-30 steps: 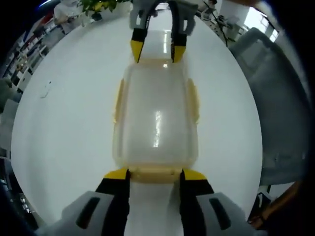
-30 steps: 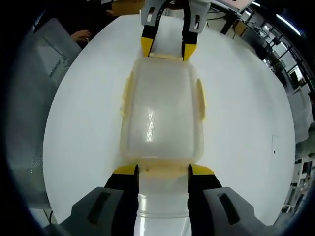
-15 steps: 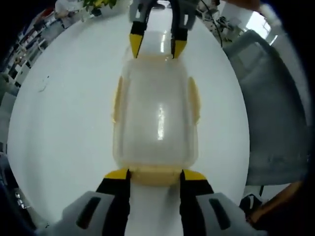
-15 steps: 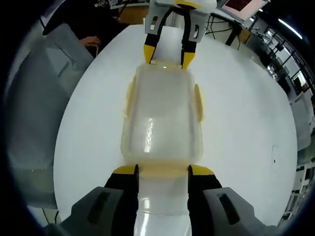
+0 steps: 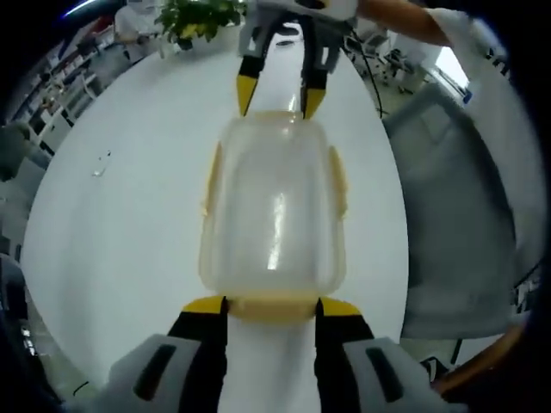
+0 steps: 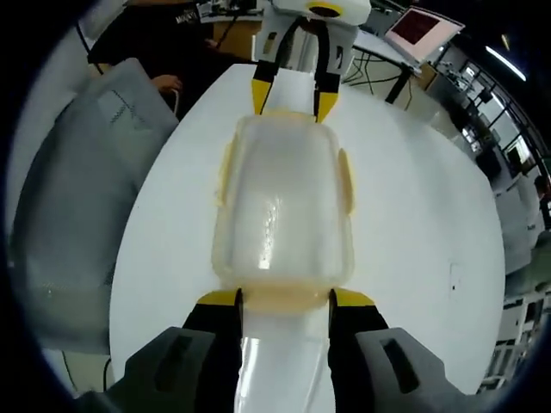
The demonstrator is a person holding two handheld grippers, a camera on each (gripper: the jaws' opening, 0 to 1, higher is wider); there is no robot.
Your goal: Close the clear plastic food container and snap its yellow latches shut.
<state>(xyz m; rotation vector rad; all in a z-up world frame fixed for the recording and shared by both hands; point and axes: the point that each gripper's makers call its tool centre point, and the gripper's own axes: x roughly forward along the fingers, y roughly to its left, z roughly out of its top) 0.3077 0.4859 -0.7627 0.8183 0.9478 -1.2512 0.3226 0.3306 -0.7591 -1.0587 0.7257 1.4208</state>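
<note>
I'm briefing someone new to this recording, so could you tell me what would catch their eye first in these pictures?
The clear plastic container, lid on, sits mid-view on the round white table, with yellow latches along its sides. The left claw straddles the end latch at one short end, its jaws apart, and the right claw does the same at the far end. A grey chair stands beside the table.
</note>
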